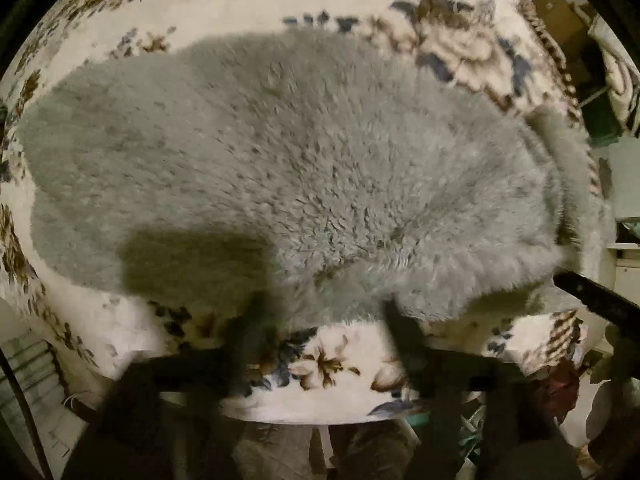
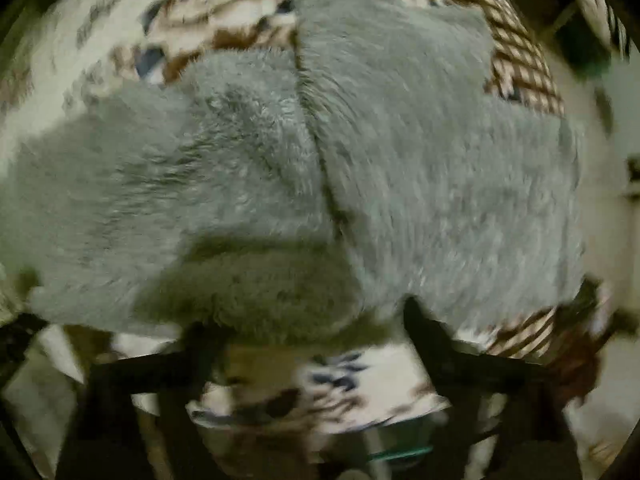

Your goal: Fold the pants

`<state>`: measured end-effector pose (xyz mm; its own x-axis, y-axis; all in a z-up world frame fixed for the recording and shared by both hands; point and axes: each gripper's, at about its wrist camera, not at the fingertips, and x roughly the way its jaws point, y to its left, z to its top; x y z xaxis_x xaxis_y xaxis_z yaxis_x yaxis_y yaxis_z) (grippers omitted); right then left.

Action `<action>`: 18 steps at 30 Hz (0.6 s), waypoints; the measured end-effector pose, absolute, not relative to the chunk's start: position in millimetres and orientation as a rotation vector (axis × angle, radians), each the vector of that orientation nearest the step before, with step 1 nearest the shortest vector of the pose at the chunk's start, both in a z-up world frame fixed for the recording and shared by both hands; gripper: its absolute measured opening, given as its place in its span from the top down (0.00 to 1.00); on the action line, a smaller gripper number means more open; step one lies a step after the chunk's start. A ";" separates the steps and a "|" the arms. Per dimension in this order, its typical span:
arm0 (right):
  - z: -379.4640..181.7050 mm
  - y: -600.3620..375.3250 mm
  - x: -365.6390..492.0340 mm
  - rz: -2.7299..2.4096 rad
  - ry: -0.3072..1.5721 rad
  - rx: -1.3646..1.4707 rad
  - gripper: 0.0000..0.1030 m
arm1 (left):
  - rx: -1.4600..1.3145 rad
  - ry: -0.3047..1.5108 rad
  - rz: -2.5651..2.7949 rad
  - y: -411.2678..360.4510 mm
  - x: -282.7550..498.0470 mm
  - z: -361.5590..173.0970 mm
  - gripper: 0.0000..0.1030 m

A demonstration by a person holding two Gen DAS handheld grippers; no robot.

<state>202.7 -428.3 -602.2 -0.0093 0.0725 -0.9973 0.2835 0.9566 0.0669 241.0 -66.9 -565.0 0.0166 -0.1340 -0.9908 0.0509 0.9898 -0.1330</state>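
Grey fluffy fleece pants (image 1: 280,168) lie folded in a broad pile on a floral blanket (image 1: 328,368). My left gripper (image 1: 324,312) is open, its two dark fingers at the near edge of the pants, nothing between them. In the right wrist view the pants (image 2: 420,184) show a dark seam or fold line running down the middle. My right gripper (image 2: 308,328) is open at the near edge of the pile, its fingers touching or just under the fleece hem. The right gripper's finger (image 1: 596,296) shows at the right edge of the left wrist view.
The blanket has a brown-and-white patterned border (image 2: 520,64) near the pants' far right side. The surface's near edge (image 1: 320,420) lies just below my fingers, with floor and clutter beyond. Green and white objects (image 1: 604,120) stand off to the right.
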 end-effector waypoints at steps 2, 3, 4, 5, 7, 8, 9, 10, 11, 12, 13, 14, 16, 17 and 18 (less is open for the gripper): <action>-580.5 -436.3 193.9 -0.196 1.535 0.377 0.12 | -0.055 1.512 -0.124 -62.4 237.3 -548.7 0.07; -567.1 -439.9 192.6 -0.212 1.500 0.423 0.12 | -0.052 1.498 -0.119 -62.3 239.4 -539.4 0.07; -558.6 -442.0 195.1 -0.221 1.477 0.439 0.12 | -0.041 1.481 -0.106 -62.8 241.3 -532.2 0.06; -548.0 -443.1 201.9 -0.237 1.439 0.439 0.12 | -0.021 1.464 -0.087 -62.3 243.9 -529.5 0.06; -542.4 -446.8 231.1 -0.268 1.408 0.397 0.12 | 0.034 1.427 -0.056 -65.4 250.7 -529.7 0.06; -546.1 -447.9 250.7 -0.298 1.404 0.359 0.12 | 0.048 1.417 -0.047 -65.4 251.8 -529.5 0.06; -550.9 -449.0 267.3 -0.320 1.400 0.329 0.12 | 0.063 1.411 -0.035 -67.8 257.0 -532.6 0.06; -561.6 -450.1 292.0 -0.353 1.404 0.283 0.12 | 0.070 1.411 -0.028 -73.7 264.5 -538.4 0.06; -572.3 -449.6 311.1 -0.367 1.418 0.258 0.12 | 0.070 1.406 -0.025 -80.2 273.2 -542.6 0.06; -584.6 -450.6 328.4 -0.379 1.437 0.240 0.12 | 0.075 1.401 -0.021 -85.6 279.6 -544.7 0.06; -597.2 -452.7 341.3 -0.391 1.457 0.227 0.13 | 0.084 1.399 -0.017 -93.0 286.2 -547.0 0.06; -609.0 -455.5 349.1 -0.402 1.483 0.210 0.16 | 0.086 1.399 -0.018 -99.6 291.9 -548.6 0.06; -620.4 -463.3 350.1 -0.431 1.495 0.210 0.72 | 0.085 1.413 -0.049 -113.8 300.9 -549.2 0.06; -616.9 -472.1 343.3 -0.447 1.472 0.262 0.83 | 0.085 1.428 -0.072 -119.6 301.5 -546.8 0.06; -602.4 -486.3 325.1 -0.473 1.407 0.363 0.85 | 0.079 1.449 -0.103 -125.8 301.6 -545.5 0.06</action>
<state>325.1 -486.3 -602.4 0.0970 -0.1002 -0.9902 0.5186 0.8543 -0.0356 301.6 -125.8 -545.5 0.1186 -0.0227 -0.9927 0.1181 0.9930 -0.0086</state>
